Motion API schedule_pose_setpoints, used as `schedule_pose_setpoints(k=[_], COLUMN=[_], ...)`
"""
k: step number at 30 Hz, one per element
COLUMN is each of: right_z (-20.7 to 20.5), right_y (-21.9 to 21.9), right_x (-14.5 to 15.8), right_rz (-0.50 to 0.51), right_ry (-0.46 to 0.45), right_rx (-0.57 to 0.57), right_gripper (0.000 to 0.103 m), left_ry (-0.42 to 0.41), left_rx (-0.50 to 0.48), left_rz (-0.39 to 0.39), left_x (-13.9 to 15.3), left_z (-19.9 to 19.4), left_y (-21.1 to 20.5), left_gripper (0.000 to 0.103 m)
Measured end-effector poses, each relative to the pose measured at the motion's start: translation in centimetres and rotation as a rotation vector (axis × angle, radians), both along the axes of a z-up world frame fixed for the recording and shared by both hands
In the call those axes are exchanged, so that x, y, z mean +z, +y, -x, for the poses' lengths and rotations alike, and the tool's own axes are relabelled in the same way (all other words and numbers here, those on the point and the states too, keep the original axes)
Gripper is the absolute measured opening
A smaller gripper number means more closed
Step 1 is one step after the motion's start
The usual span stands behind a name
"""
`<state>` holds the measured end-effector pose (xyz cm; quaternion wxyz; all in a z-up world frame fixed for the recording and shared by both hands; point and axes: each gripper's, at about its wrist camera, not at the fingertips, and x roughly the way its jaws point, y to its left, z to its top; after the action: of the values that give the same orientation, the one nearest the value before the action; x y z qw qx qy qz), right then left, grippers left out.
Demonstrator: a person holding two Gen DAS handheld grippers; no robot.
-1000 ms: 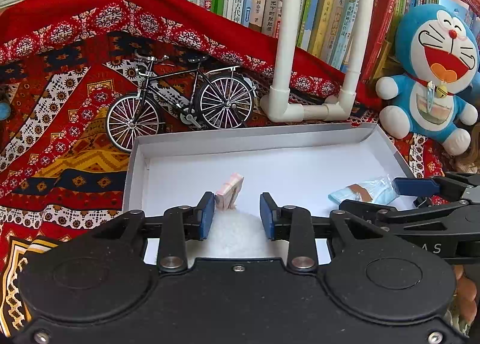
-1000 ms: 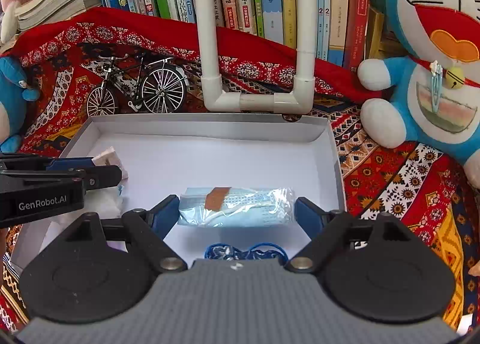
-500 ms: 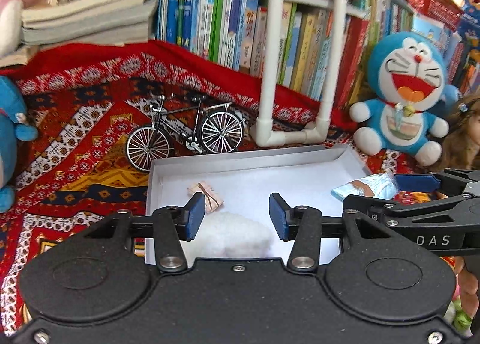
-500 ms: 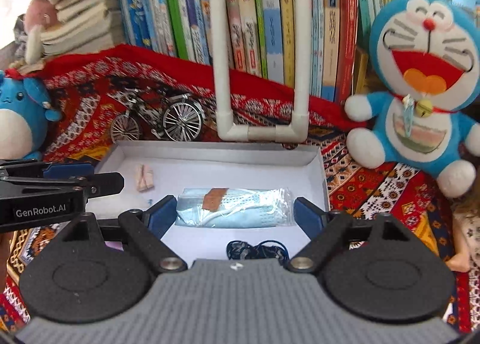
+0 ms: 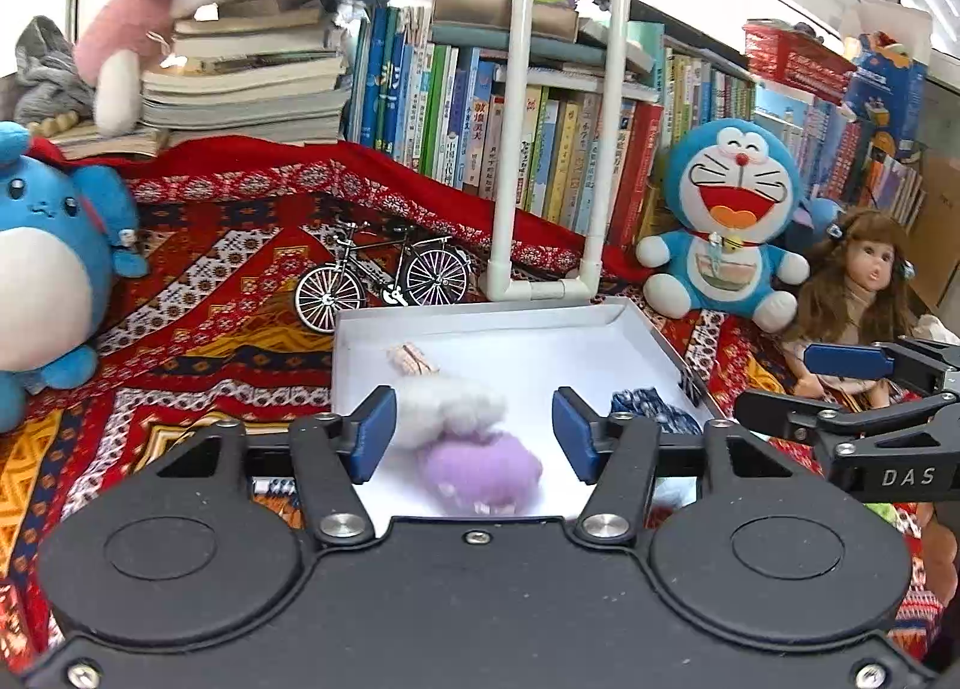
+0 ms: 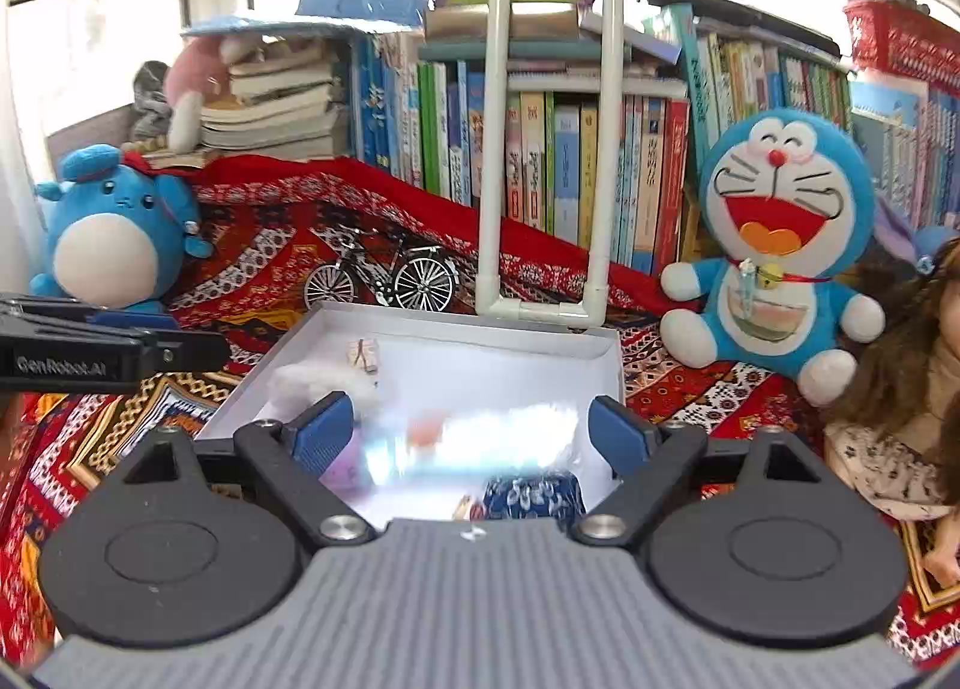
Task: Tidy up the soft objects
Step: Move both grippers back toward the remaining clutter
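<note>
A white tray [image 5: 480,320] lies on the patterned red cloth. In it are a white puff [image 5: 450,410], a purple puff [image 5: 480,470], a small tan bundle [image 5: 411,359] and a dark blue patterned cloth [image 5: 651,410]. My left gripper [image 5: 474,431] hovers above the two puffs, its jaws opening, with nothing pressed between the pads. My right gripper [image 6: 471,428] hangs over the tray's near right part, jaws opening wide. A blurred pale-blue mask packet [image 6: 492,431] shows between its pads without touching them. The blue cloth [image 6: 528,497] lies just below.
A Doraemon plush [image 5: 729,233] and a doll [image 5: 858,281] sit right of the tray, a round blue plush [image 5: 42,281] far left. A model bicycle [image 5: 384,281] and a white pipe frame [image 5: 540,287] stand behind it, before rows of books.
Both grippers have drawn back and risen from the tray, so more of the shelf shows. The left jaws have spread wider. The purple puff and blue cloth have come into view.
</note>
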<state>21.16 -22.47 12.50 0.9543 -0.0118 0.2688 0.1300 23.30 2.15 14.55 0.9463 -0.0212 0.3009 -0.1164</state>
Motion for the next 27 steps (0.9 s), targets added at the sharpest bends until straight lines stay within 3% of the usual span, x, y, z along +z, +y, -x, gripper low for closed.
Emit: schedule_pose_setpoints(k=[4, 10, 13, 16, 21, 27], right_z=[2.9, 5.4, 6.5, 7.8, 9.7, 10.8], right_y=[-0.5, -0.8, -0.6, -0.2, 0.5, 1.3], right_x=[-0.2, -1.0, -1.7, -2.5, -3.8, -5.2], right_rz=[-0.013, -0.013, -0.003, 0.02, 0.067, 0.121], right_ry=[-0.039, -0.058, -0.065, -0.076, -0.09, -0.083], right_rx=[0.007, 0.021, 0.032, 0.058, 0.107, 0.135], right_gripper=[0.095, 0.095, 0.097, 0.097, 0.099, 0.099], left_ry=[-0.047, -0.055, -0.074, -0.087, -0.049, -0.045], left_rx=[-0.012, -0.033, -0.033, -0.038, -0.022, 0.001], left_rz=[-0.003, 0.029, 0.017, 0.009, 0.053, 0.039], left_x=[0.3, -0.5, -1.2, -2.1, -3.9, -5.7], left_z=[3.3, 7.0, 8.9, 10.7, 13.1, 15.4], left_y=[0.7, 2.0, 2.2, 2.5, 3.6, 4.3], left_gripper=[0.058, 0.058, 0.07, 0.071, 0.073, 0.074])
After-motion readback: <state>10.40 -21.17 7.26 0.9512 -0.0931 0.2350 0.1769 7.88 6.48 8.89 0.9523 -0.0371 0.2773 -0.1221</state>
